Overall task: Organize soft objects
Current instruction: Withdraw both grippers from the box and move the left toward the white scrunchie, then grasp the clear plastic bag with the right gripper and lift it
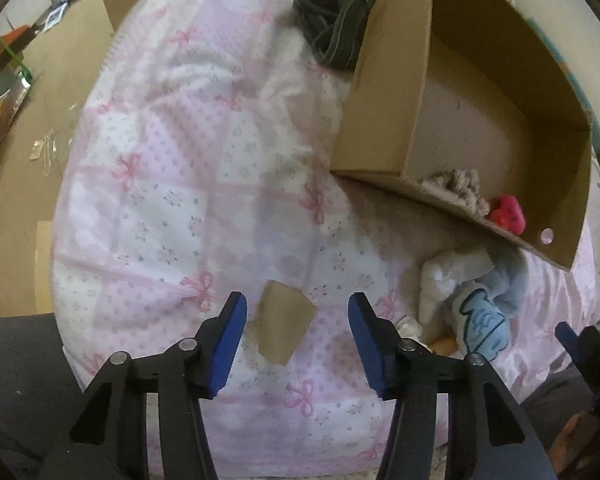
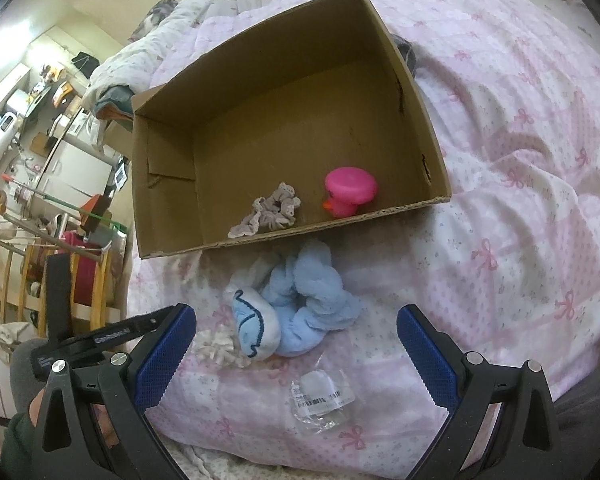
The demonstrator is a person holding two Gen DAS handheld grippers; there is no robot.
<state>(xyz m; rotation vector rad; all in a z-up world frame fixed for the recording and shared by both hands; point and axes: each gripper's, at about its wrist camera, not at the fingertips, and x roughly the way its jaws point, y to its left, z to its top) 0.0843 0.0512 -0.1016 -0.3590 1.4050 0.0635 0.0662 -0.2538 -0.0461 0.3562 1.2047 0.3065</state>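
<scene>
Soft objects are lying mid-frame: a blue scrunchie (image 2: 312, 304) touching a small stuffed toy (image 2: 256, 330), just before the cardboard box (image 2: 172, 184). Right gripper (image 2: 296, 354) and left gripper (image 1: 296, 344) are both gaping, empty. I'd be straddling the scrunchie's bulk, then lifting clear over the box's near wall.

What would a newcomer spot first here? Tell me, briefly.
First, the open cardboard box lying on the pink bow-print quilt, with a bright pink duck and a beige scrunchie near its front wall. Next, the heap of light blue cloth on the quilt just in front of the box. The right gripper is open toward that heap; the left gripper is open over a cardboard scrap.
</scene>
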